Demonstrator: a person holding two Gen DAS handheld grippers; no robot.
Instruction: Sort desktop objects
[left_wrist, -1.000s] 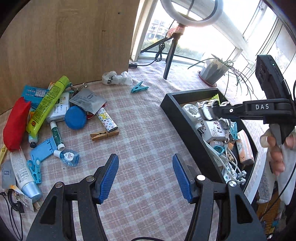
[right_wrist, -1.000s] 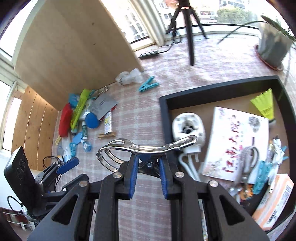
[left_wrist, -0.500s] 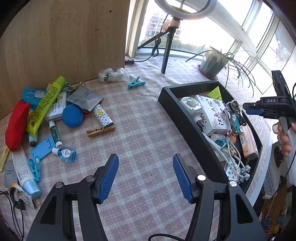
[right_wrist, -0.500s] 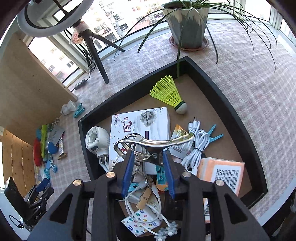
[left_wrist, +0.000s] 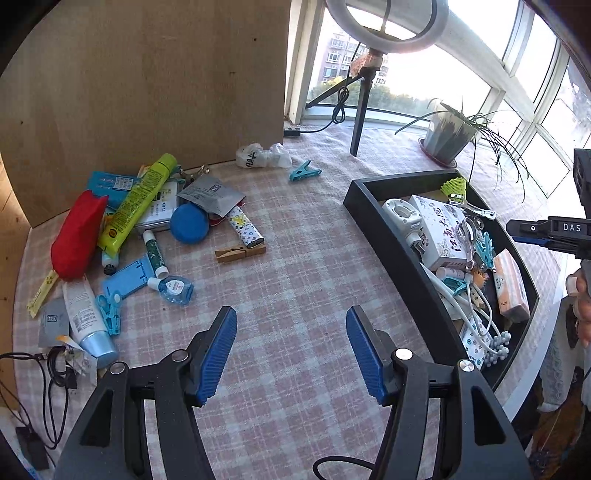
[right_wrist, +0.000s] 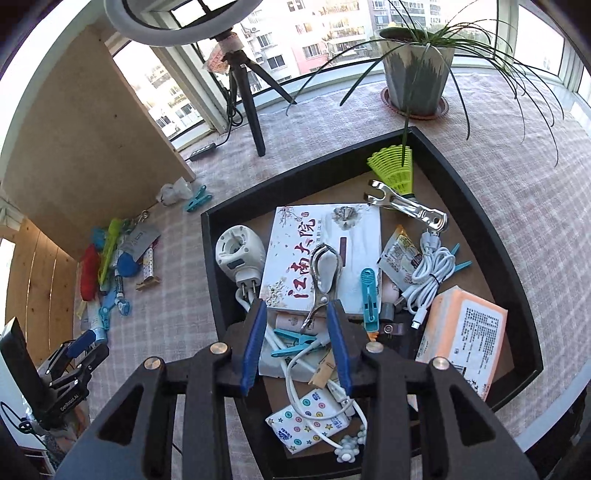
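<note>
My right gripper (right_wrist: 295, 308) hovers over the black tray (right_wrist: 210, 258) with its jaws apart. A silver metal clip (right_wrist: 324, 269) lies loose on the white box (right_wrist: 295, 243) in the tray, its handles reaching toward the gap without touching the pads. In the left wrist view the tray (left_wrist: 388, 229) is at the right, with the right gripper (left_wrist: 546, 232) above its far side. My left gripper (left_wrist: 291, 317) stands open and empty over the checked cloth. A pile lies at the left: red pouch (left_wrist: 77, 236), green tube (left_wrist: 136, 206), blue disc (left_wrist: 189, 223), wooden clothespin (left_wrist: 231, 254).
The tray also holds a white plug (right_wrist: 236, 251), cables (right_wrist: 432, 269), a tissue pack (right_wrist: 461, 332), a yellow shuttlecock (right_wrist: 393, 166) and a second metal clip (right_wrist: 406, 208). A potted plant (left_wrist: 447, 140), a ring-light tripod (left_wrist: 360, 118) and a wooden board (left_wrist: 147, 92) stand at the back.
The right gripper carried the metal clip from beside the tray to over it, then opened; the clip now lies on the white box. The left gripper drew back slightly.
</note>
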